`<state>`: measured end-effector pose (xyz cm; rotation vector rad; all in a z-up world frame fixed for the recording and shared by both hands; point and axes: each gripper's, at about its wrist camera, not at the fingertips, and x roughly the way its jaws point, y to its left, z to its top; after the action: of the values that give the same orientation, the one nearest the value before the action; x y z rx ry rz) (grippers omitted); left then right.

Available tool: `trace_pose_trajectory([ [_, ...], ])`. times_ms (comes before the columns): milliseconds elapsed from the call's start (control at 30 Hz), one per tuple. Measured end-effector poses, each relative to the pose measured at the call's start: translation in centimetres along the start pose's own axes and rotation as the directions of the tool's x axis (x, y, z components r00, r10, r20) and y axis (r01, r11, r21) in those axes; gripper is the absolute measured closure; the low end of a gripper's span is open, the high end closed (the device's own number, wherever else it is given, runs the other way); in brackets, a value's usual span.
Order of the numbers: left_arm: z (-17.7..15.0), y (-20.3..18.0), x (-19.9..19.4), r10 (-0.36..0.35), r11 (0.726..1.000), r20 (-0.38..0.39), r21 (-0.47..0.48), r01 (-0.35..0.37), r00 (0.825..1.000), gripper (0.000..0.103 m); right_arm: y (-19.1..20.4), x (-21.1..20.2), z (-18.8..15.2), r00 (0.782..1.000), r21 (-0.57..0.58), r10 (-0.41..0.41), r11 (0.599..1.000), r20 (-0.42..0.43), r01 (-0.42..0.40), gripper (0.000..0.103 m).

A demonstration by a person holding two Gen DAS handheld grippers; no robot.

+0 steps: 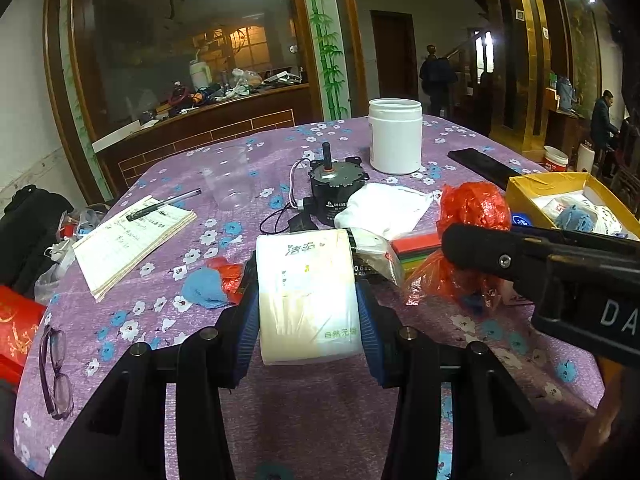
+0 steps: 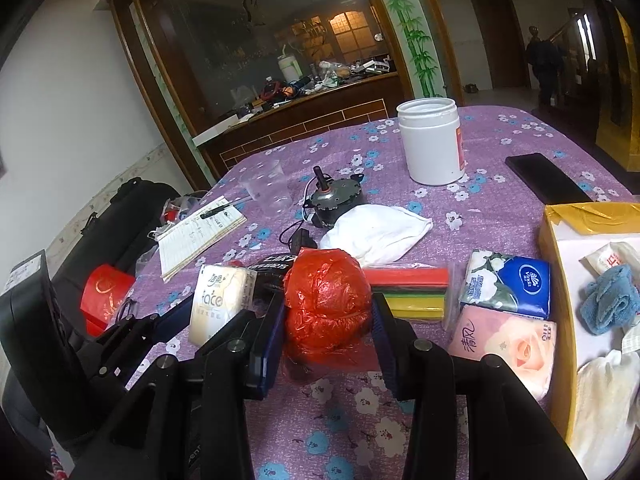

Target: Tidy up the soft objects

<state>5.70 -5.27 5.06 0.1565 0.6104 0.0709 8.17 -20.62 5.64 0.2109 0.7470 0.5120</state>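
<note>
Left wrist view shows the left gripper [image 1: 308,300] closed on a cream tissue pack [image 1: 306,296], its blue pads pressing both sides of the pack above the purple flowered tablecloth [image 1: 160,184]. Just left of the pack lies a small blue cloth [image 1: 204,286]; to the right the other gripper's black body crosses the picture in front of crumpled red plastic. Right wrist view shows the right gripper [image 2: 326,320] clamped on a red plastic bag ball [image 2: 326,300], squeezed between its two pads over the table. Beside it on the right lie a strip of coloured sheets [image 2: 408,290], a blue tissue packet [image 2: 506,284] and a pink tissue packet [image 2: 506,346], the two packets touching. At the right edge stands a yellow box [image 2: 554,280] holding a blue towel [image 2: 610,304] and white items. Farther back rest a white cloth pouch [image 2: 376,232], a small motor [image 2: 334,196], a notebook [image 2: 200,236] with a pen [image 2: 218,210], a clear cup [image 2: 266,186], a white jar [image 2: 432,140] and a black phone [image 2: 544,178].
</note>
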Motion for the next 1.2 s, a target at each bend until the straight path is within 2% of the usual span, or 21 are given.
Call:
trace_pose_trajectory([
  [1200,-0.18,-0.24,-0.19,0.036,0.999,0.015,0.023,-0.036,0.999,0.059,0.23,-0.39,0.20,1.000,-0.013,-0.002,1.000,0.017,0.002,0.060],
])
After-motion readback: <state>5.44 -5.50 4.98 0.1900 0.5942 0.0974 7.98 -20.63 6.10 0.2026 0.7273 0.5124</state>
